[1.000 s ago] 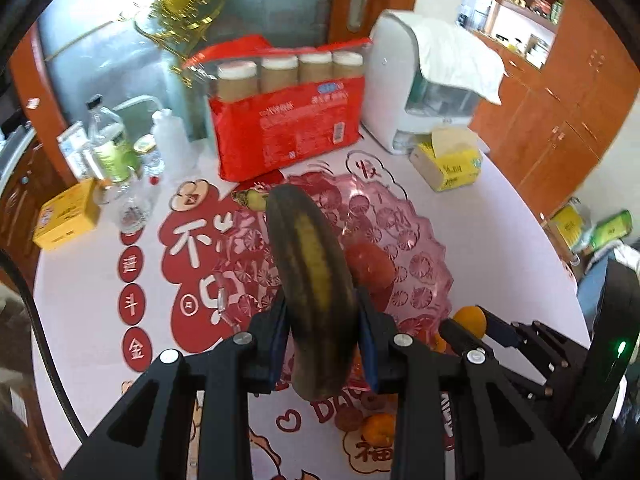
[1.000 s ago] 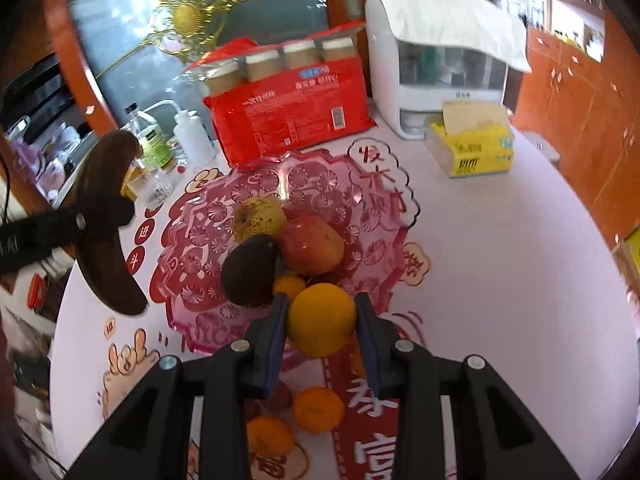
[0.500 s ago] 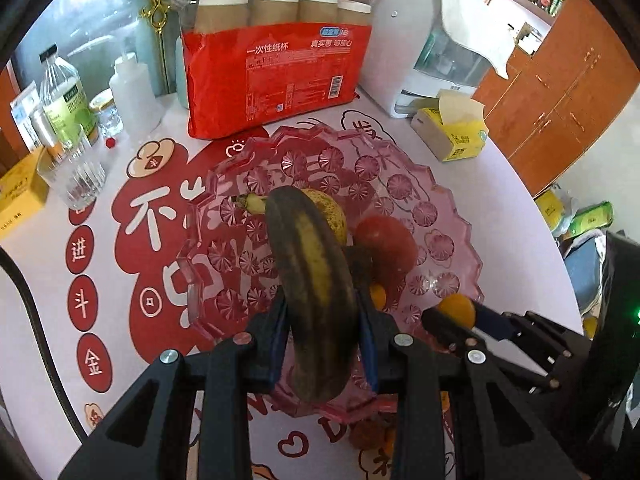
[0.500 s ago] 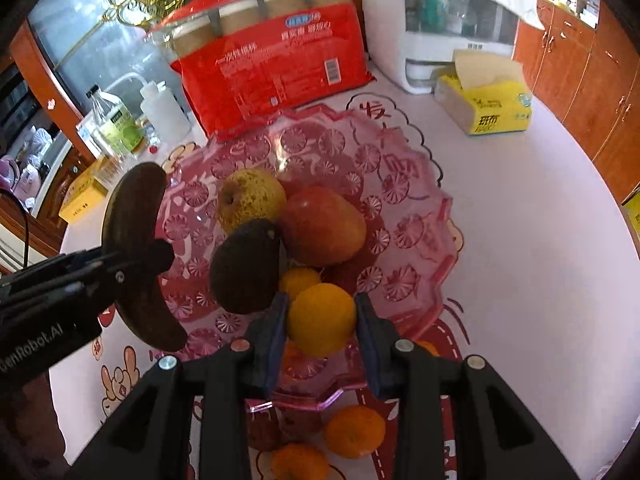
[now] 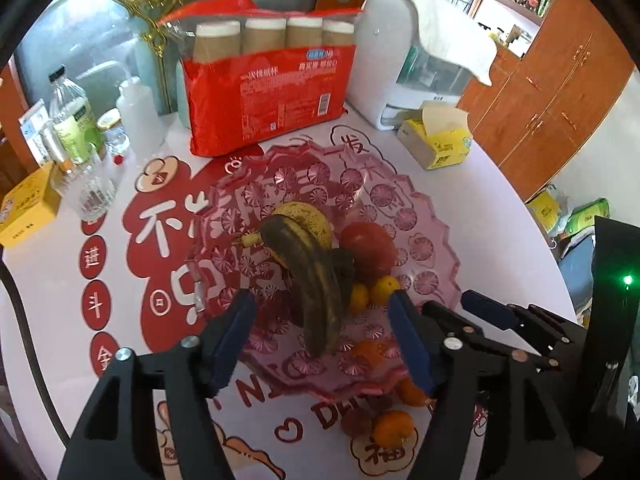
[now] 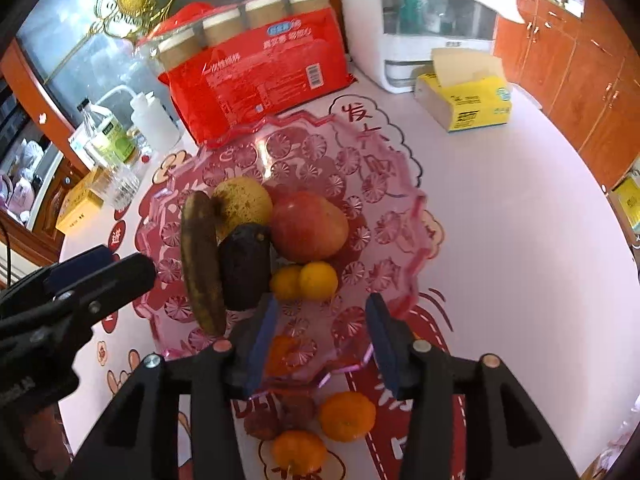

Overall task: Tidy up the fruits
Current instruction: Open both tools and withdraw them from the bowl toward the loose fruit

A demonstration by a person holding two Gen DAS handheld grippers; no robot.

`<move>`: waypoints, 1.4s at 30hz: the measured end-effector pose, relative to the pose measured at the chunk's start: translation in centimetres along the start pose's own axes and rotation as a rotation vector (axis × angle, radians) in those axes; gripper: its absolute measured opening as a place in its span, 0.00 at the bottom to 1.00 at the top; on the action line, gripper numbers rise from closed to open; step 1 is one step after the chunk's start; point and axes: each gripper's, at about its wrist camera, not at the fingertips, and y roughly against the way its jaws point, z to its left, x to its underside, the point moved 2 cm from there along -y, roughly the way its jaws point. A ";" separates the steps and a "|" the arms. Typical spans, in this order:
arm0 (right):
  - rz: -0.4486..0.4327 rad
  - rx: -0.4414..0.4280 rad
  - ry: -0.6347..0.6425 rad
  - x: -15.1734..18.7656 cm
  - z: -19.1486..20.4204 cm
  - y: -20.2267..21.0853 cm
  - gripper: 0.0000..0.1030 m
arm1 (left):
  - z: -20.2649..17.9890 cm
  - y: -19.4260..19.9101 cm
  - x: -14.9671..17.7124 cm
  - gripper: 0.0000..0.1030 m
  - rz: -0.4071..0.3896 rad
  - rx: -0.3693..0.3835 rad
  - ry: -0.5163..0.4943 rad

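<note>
A pink glass fruit plate [image 5: 424, 216] [image 6: 384, 184] holds a dark overripe banana [image 5: 312, 284] [image 6: 200, 264], a pear [image 6: 244, 202], a red apple [image 6: 308, 226], a dark avocado [image 6: 244, 266] and two small oranges [image 6: 318, 280]. My left gripper [image 5: 320, 344] is open just behind the banana, which lies free on the plate. My right gripper [image 6: 320, 340] is open over the plate's near rim, just behind the oranges. Several tangerines [image 6: 346, 416] and small dark fruits [image 6: 262, 424] lie on the table in front of the plate.
A red pack of paper cups [image 5: 272, 100] stands behind the plate. A white appliance [image 5: 404, 68] and yellow tissue box [image 5: 436, 144] are at the back right. Bottles [image 5: 76, 120], a glass [image 5: 92, 196] and a yellow box [image 5: 26, 204] stand at the left.
Both grippers opened. The left one let the banana go onto the plate. The right one let its orange go beside the other small orange.
</note>
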 end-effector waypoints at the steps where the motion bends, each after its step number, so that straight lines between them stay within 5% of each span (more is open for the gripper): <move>1: -0.008 0.002 -0.005 0.1 -0.2 0.6 0.46 | -0.1 0.7 0.2 0.69 -0.007 -0.005 -0.002; 7: -0.062 0.008 -0.029 1.3 -1.0 4.4 0.56 | -0.5 4.6 1.8 0.79 -0.041 -0.010 0.016; 19: -0.108 0.030 -0.113 7.1 -4.2 9.5 0.57 | -1.0 8.1 7.2 0.80 -0.009 -0.009 0.044; 30: -0.110 0.029 -0.150 12.6 -7.4 10.4 0.57 | -3.1 6.0 11.7 0.82 0.114 -0.019 0.019; 42: -0.079 -0.034 0.023 15.9 -7.0 7.1 0.57 | -3.9 1.7 14.2 0.84 0.245 -0.048 0.067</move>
